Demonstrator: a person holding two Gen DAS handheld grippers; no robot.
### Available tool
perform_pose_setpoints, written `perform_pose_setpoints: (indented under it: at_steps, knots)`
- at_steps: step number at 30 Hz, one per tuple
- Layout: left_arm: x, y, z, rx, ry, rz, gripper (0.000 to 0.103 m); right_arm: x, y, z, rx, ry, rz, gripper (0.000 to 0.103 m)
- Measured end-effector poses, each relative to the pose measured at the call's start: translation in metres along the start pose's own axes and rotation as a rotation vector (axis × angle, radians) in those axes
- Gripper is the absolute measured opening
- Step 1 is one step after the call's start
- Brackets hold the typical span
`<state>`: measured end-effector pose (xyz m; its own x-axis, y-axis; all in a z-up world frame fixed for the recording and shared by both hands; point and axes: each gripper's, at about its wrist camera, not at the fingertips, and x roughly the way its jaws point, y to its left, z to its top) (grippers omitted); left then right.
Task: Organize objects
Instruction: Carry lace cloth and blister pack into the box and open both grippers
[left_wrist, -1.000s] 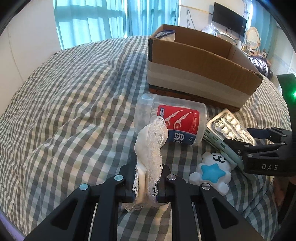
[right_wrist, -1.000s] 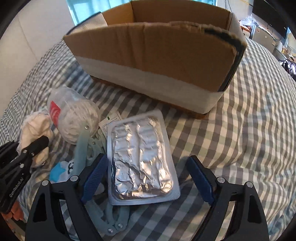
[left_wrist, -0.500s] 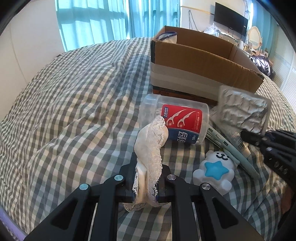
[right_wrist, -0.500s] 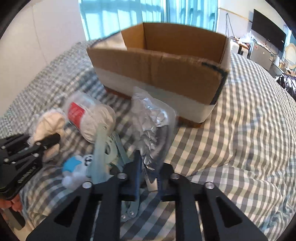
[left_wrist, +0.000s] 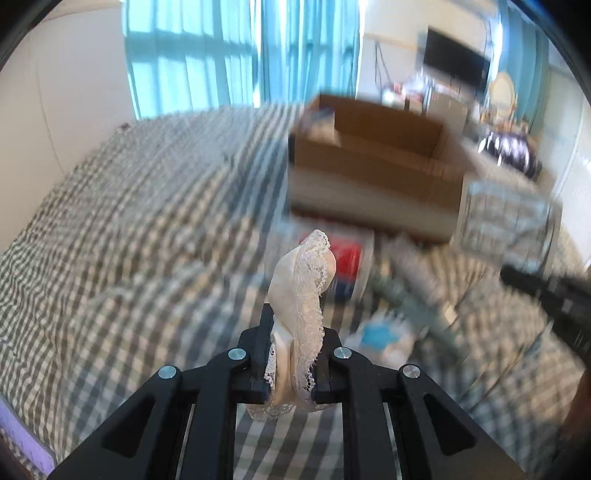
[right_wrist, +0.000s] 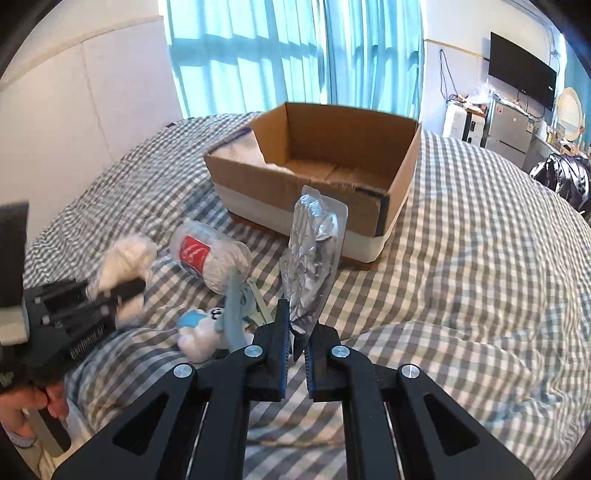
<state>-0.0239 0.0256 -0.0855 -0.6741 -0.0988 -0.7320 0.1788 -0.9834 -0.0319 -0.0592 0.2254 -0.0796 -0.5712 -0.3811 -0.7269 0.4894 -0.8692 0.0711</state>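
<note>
My left gripper (left_wrist: 291, 354) is shut on a cream lace cloth (left_wrist: 303, 295) and holds it above the checked bed; it also shows in the right wrist view (right_wrist: 122, 291). My right gripper (right_wrist: 295, 343) is shut on a silver blister pack (right_wrist: 314, 254), held upright and raised in front of the open cardboard box (right_wrist: 317, 173). The pack also shows blurred in the left wrist view (left_wrist: 509, 221), beside the box (left_wrist: 373, 162).
On the bed lie a clear floss-pick jar with a red label (right_wrist: 210, 254), a white and blue bear toy (right_wrist: 201, 328) and a pale blue plastic tool (right_wrist: 236, 299). White bags (right_wrist: 243, 147) lean in the box's left end. A TV and furniture stand far right.
My right gripper closed on the blister pack and lifted it off the bed toward the box. My left gripper rose with the lace cloth; its view is now motion blurred.
</note>
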Motion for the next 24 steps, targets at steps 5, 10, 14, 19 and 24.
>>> perform_pose_setpoints:
  at_steps: [5,10,14,19,24]
  knots:
    - [-0.036,0.0,0.044,-0.01,-0.087,-0.045,0.014,-0.027,0.01,0.023,-0.024,-0.051,-0.024,0.007]
    - [-0.055,-0.009,0.093,0.002,-0.143,-0.105,0.014,-0.056,0.017,0.06,-0.054,-0.121,-0.029,0.007]
    - [-0.053,-0.02,0.131,0.025,-0.17,-0.138,0.014,-0.065,0.017,0.097,-0.084,-0.167,-0.038,0.007]
    - [-0.025,-0.037,0.172,0.065,-0.175,-0.167,0.014,-0.047,0.005,0.141,-0.1,-0.192,-0.041,0.007]
    - [0.03,-0.052,0.2,0.099,-0.134,-0.17,0.014,-0.005,-0.013,0.171,-0.104,-0.18,-0.045,0.006]
